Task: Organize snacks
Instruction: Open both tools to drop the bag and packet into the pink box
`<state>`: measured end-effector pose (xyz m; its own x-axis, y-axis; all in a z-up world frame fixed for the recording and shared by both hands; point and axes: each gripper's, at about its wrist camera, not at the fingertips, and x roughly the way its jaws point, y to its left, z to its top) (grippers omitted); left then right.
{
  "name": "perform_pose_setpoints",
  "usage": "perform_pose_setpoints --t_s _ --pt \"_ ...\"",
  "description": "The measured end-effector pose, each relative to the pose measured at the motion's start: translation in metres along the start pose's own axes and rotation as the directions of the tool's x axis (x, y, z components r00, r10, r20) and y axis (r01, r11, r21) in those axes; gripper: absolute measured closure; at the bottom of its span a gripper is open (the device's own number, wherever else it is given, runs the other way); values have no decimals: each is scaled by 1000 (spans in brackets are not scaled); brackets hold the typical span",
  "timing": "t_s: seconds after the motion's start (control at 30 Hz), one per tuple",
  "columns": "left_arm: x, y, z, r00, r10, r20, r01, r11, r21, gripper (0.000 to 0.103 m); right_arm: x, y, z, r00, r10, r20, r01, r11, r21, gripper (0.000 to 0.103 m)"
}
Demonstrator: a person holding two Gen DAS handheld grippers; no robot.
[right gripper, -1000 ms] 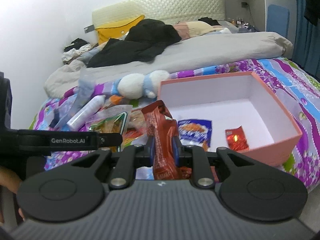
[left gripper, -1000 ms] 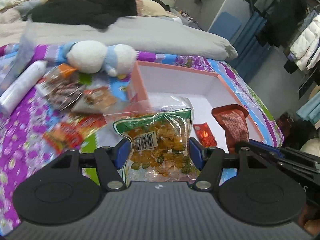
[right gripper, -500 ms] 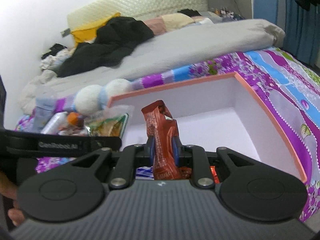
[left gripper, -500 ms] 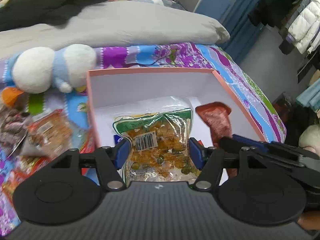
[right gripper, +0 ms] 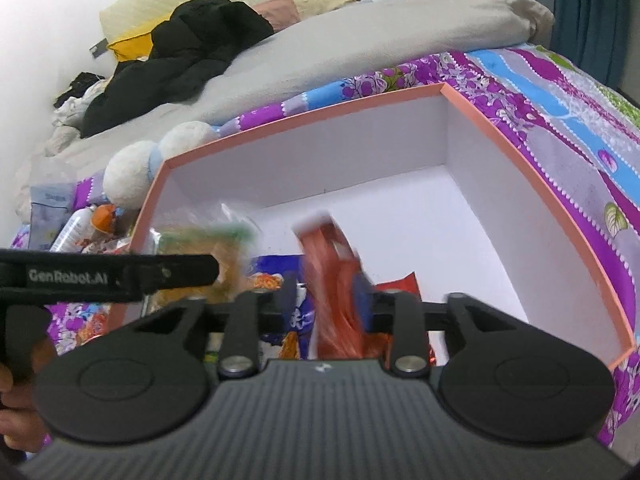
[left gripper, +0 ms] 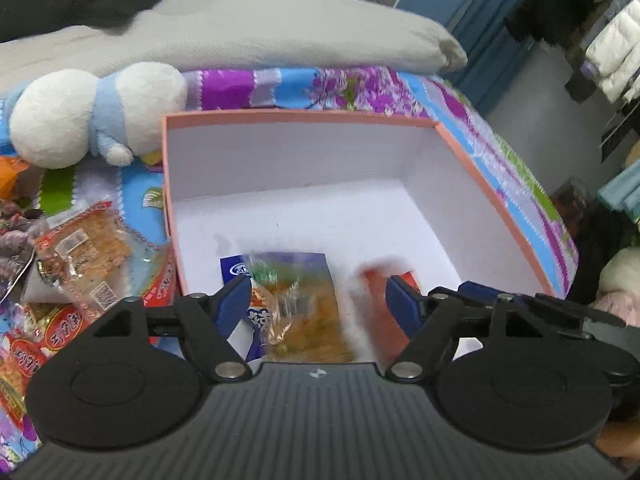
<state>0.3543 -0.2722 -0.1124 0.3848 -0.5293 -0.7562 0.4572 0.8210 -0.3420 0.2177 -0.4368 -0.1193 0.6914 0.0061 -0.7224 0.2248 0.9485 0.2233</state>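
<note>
A pink box (left gripper: 496, 204) with white inside sits on a bed with a purple and blue flowery sheet (left gripper: 360, 88).

The left hand-held gripper (left gripper: 318, 300) hangs over the near part of the box. Its blue fingers (left gripper: 236, 296) are spread wide apart and grip nothing. Between them, blurry, is a clear bag of yellow snacks (left gripper: 304, 312), down in the box on top of a blue snack pack (left gripper: 236, 268). It does not touch the fingers.

The right hand-held gripper (right gripper: 326, 300) is also over the box. Its fingers stand apart, with a blurry red snack bag (right gripper: 336, 280) between them. It is too blurry to tell if the fingers touch the bag. A small red packet (right gripper: 404, 282) lies on the box floor just beside it.

More snack packs (left gripper: 84, 248) lie on the sheet left of the box. A white and blue soft toy (left gripper: 100, 116) rests near the box's far left corner. A grey blanket (left gripper: 240, 28) is behind.
</note>
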Motion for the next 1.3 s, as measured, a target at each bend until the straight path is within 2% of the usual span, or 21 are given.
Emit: perform_pose_setpoints --t_s 0.33,0.57,0.67,1.1,1.3 --pt "-82 -5 -20 996 15 83 -16 1000 16 25 -54 27 -11 998 34 61 -32 999 -27 62" --pt "-152 -8 -53 988 30 152 -33 999 20 25 -104 52 -28 992 62 114 -54 996 -64 62" --pt "-179 -2 -72 985 23 173 -22 1000 -7 25 -119 62 -39 990 77 119 -68 995 -80 62" --pt "-253 20 -144 972 49 229 -33 997 -73 25 -168 106 -76 980 116 162 -94 986 -140 62" --pt "-280 32 -178 967 74 242 -47 992 -116 25 -185 123 -98 975 165 150 -141 977 -161 62"
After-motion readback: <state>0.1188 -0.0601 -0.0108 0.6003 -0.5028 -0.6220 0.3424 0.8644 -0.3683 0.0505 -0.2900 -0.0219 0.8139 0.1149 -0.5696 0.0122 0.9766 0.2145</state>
